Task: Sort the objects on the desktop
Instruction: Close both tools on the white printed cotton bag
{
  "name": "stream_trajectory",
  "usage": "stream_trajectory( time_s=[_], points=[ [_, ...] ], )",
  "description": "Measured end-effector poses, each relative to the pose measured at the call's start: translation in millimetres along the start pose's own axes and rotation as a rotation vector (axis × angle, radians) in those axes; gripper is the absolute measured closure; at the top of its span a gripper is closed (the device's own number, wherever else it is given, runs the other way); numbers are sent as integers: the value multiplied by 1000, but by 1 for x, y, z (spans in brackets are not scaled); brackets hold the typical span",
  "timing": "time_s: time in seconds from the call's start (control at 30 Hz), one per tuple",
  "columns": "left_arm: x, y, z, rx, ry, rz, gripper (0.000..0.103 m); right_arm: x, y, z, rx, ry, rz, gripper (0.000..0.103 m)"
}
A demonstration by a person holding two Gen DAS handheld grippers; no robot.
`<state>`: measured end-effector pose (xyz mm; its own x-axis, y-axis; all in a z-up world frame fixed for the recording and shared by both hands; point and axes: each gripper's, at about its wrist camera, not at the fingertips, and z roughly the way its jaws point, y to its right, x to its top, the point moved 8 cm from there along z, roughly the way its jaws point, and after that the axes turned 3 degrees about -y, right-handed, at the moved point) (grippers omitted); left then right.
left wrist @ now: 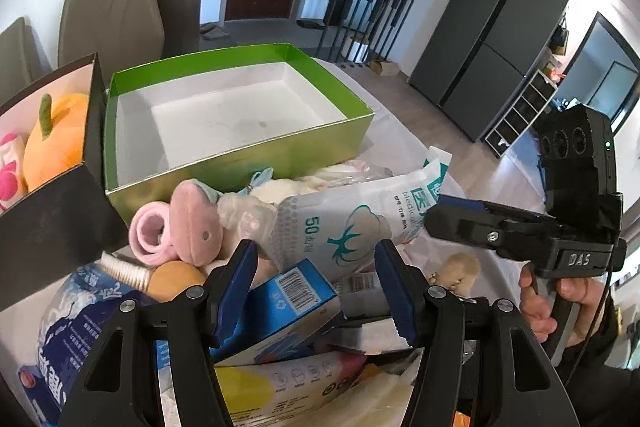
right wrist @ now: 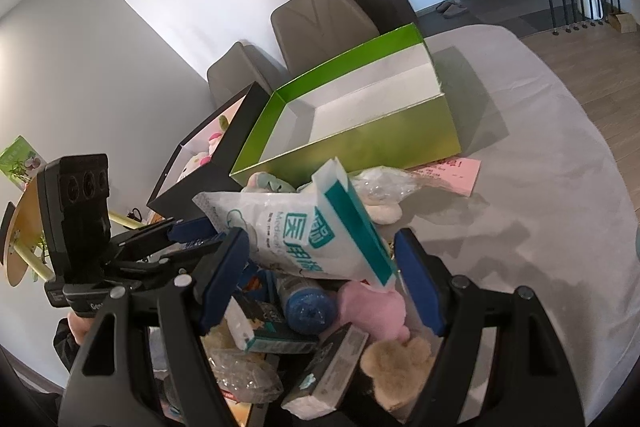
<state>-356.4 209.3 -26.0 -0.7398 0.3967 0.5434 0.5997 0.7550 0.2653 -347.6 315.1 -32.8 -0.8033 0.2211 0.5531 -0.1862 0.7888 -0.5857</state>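
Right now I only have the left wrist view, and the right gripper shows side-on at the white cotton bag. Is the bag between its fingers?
Observer: Yes. In the right wrist view the cotton bag's teal-striped end fills the gap of the right gripper. I cannot tell whether the pads press on it.
Operator: What lies under that end of the bag?
Observer: A bottle with a blue cap, lying in the pile with its cap towards the camera.
Operator: Is anything loose beside the green box, on the far side from the black one?
Observer: A pink paper sheet lies flat on the cloth at the green box's near corner.
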Motion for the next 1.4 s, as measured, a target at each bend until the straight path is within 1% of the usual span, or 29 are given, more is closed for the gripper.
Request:
stream_trajectory(
  time_s=[0.07,0.1,0.13,0.33,0.4,0.5,0.93,1.2,1.4],
  points=[
    [-1,6,0,-18,-1,15,44,-1,-1,1,-1,-3,0,53],
    [-2,7,1,-14,0,19,44,-2,-1,1,-15,-2,-6,56],
    [-1,9,1,-6,3,23,44,-2,-3,3,-25,1,-10,57],
    [5,12,-8,0,38,18,47,0,-8,-3,-29,21,-16,57],
    [8,15,-11,11,52,22,53,3,-11,-8,-30,34,-20,58],
    [13,13,-21,20,89,13,58,7,-18,-14,-34,50,-33,57],
    [18,16,-56,31,152,27,58,17,-55,-38,-41,102,-87,57],
    [25,23,-93,37,225,34,58,22,-86,-53,-49,144,-132,57],
    [26,19,-120,41,272,32,58,24,-114,-63,-44,170,-169,57]
  ],
)
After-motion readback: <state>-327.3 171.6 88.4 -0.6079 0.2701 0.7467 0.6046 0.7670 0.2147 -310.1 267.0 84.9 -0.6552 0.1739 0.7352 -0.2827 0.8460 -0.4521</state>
